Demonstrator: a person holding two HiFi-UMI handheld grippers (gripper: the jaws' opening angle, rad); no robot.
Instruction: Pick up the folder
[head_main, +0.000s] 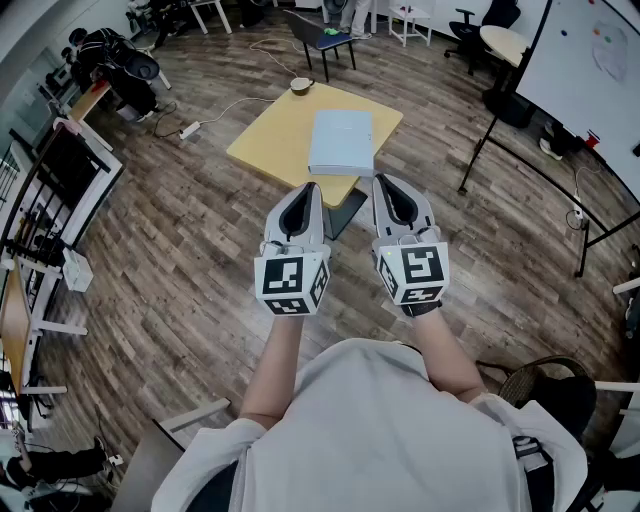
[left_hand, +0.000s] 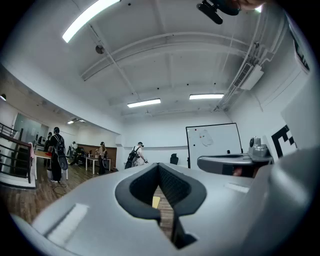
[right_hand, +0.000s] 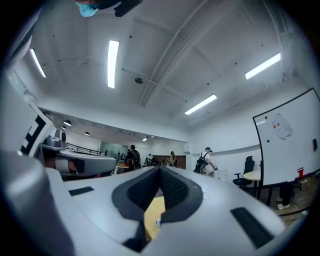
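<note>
A person is holding the left gripper (head_main: 309, 190) and the right gripper (head_main: 381, 182) side by side, both pinched closed on nothing, near the table but not yet over it. The pale grey folder (head_main: 341, 141) is lying flat on the right half of the square yellow table (head_main: 270, 135). It is looking thin, rectangular and smooth, so a clean pickup is probably calling for opened jaws biting its near edge.

no readable txt or nos.; whiteboard (head_main: 588, 50) marks too small to read
</note>
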